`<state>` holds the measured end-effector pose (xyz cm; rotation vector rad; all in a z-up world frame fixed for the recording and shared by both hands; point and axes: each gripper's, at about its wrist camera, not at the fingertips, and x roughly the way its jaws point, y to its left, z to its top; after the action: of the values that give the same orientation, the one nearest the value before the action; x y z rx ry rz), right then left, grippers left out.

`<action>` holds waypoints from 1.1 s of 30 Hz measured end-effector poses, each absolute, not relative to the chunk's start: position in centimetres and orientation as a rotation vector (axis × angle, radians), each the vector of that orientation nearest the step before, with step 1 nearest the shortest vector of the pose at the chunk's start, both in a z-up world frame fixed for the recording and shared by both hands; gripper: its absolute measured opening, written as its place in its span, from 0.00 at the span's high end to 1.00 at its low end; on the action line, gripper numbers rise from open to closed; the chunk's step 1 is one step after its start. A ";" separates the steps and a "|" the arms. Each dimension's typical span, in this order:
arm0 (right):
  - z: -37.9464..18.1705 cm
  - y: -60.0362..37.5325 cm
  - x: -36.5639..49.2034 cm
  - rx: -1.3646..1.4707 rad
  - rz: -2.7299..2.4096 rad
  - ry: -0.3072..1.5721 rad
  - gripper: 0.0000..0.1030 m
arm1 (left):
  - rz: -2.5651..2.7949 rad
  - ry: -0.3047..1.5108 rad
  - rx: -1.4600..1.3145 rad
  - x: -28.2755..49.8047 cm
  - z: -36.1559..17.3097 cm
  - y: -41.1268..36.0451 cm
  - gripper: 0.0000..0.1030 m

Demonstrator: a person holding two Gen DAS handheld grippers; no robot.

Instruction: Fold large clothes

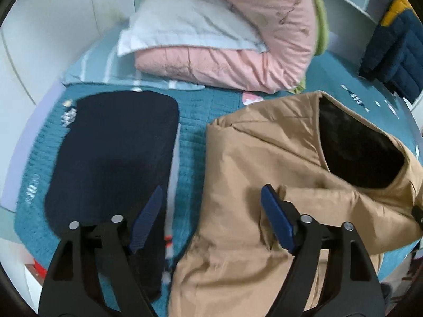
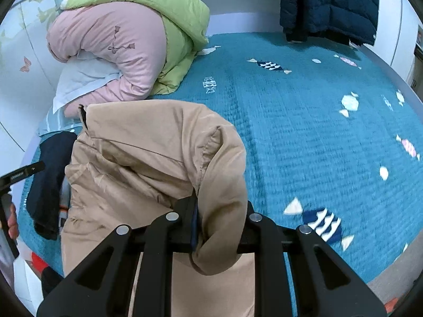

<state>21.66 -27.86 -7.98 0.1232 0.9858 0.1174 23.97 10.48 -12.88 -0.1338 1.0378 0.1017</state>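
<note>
A tan padded jacket with a dark lining lies on the teal bedspread. In the right wrist view the jacket is lifted at one edge. My right gripper is shut on a fold of the jacket and holds it up over the bed. My left gripper is open and empty, hovering above the jacket's left edge. A folded dark navy garment lies flat to the left of the jacket; it also shows in the right wrist view.
A pink and green quilt with a white pillow is heaped at the head of the bed. A dark blue puffer coat hangs at the far side. Bare teal bedspread stretches to the right. White walls border the bed.
</note>
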 end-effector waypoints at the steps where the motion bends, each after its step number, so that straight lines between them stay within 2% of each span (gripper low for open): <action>1: -8.1 -27.9 22.3 0.122 0.118 0.989 0.84 | 0.101 1.059 -0.155 25.3 -13.5 10.7 0.23; 3: -8.5 -27.8 24.1 0.114 0.116 1.002 0.84 | 0.089 1.098 -0.211 28.3 -14.9 11.2 0.23; 6: -9.5 -27.5 26.5 0.101 0.114 1.022 0.84 | 0.075 1.146 -0.247 32.5 -17.3 11.5 0.16; 10: -10.4 -27.5 28.4 0.110 0.118 1.034 0.84 | 0.095 1.253 -0.327 37.5 -22.2 12.8 0.16; 12: -10.6 -27.8 28.7 0.110 0.121 1.037 0.84 | 0.153 1.270 -0.295 38.9 -23.8 12.7 0.28; 13: -10.7 -27.9 28.7 0.113 0.124 1.039 0.84 | 0.144 1.265 -0.268 39.3 -24.0 12.2 0.50; 14: -10.8 -28.1 28.7 0.115 0.127 1.042 0.84 | 0.109 1.286 -0.244 39.7 -24.5 11.6 0.77; 15: -10.8 -28.3 28.7 0.113 0.126 1.043 0.84 | 0.119 1.317 -0.206 39.8 -25.0 11.0 0.79; 18: -10.7 -28.6 28.6 0.111 0.119 1.045 0.84 | 0.136 1.254 -0.138 38.6 -23.6 10.0 0.89; 27: -8.5 -28.9 25.4 0.119 0.089 1.012 0.85 | 0.073 1.059 -0.055 30.8 -13.5 9.8 0.90; 28: -8.2 -29.2 24.6 0.131 0.083 1.008 0.85 | 0.089 1.036 -0.029 30.1 -12.5 9.6 0.99; 33: -6.6 -29.4 21.2 0.168 0.112 0.972 0.85 | 0.096 0.959 0.033 25.5 -8.3 10.2 1.00</action>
<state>21.22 -29.41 -6.63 0.1679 0.9719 0.1118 25.46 10.22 -8.29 0.0325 0.9589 0.0964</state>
